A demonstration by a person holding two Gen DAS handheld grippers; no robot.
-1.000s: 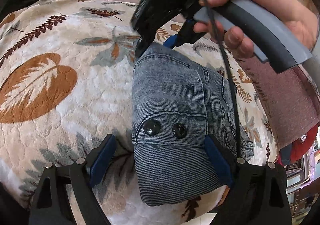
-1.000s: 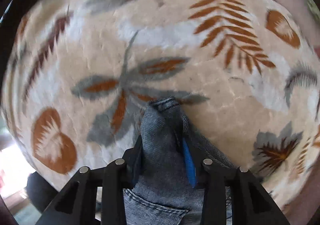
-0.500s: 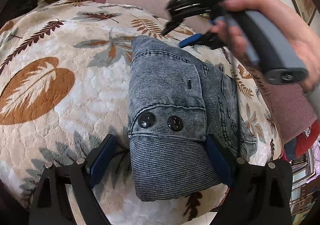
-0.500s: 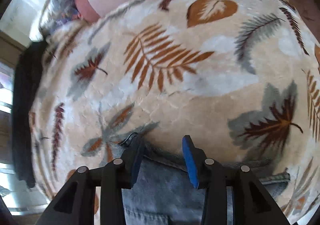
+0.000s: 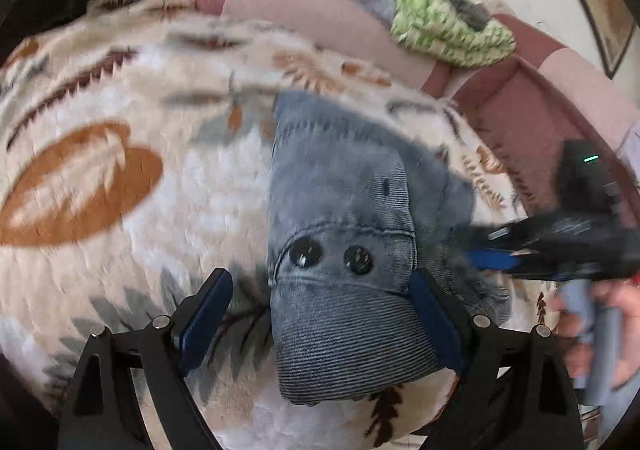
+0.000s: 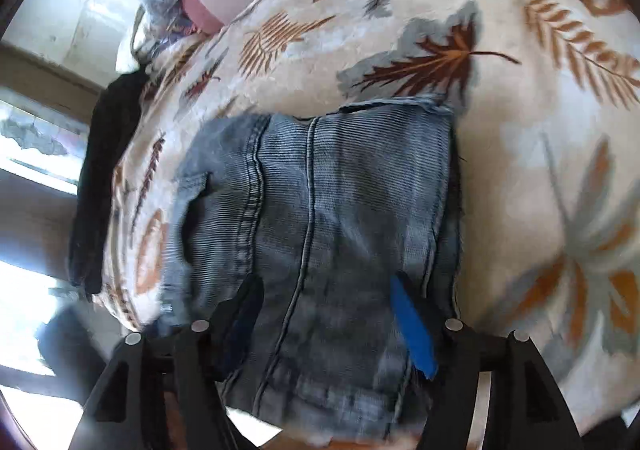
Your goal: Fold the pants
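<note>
**Folded jeans lie on the bedspread**

The jeans [image 5: 340,250] sit folded at centre frame on the leaf-print bedspread [image 5: 120,129]. The left gripper [image 5: 320,314] stands wide apart, straddling the bundle's near end. The right gripper [image 6: 328,314] has just been opening; denim lies between its jaws, unpinched. Denim looks thick, soft and grippy: take hold at the stiff waistband or seams. No readable writing.

Your right gripper [image 6: 328,314] hangs over the folded jeans [image 6: 320,209], its jaws just widened, with denim below and between the 2 pads but unpinched. The jeans lie on a leaf-print blanket [image 6: 520,169]; a black garment [image 6: 100,177] sits at its left edge.
</note>
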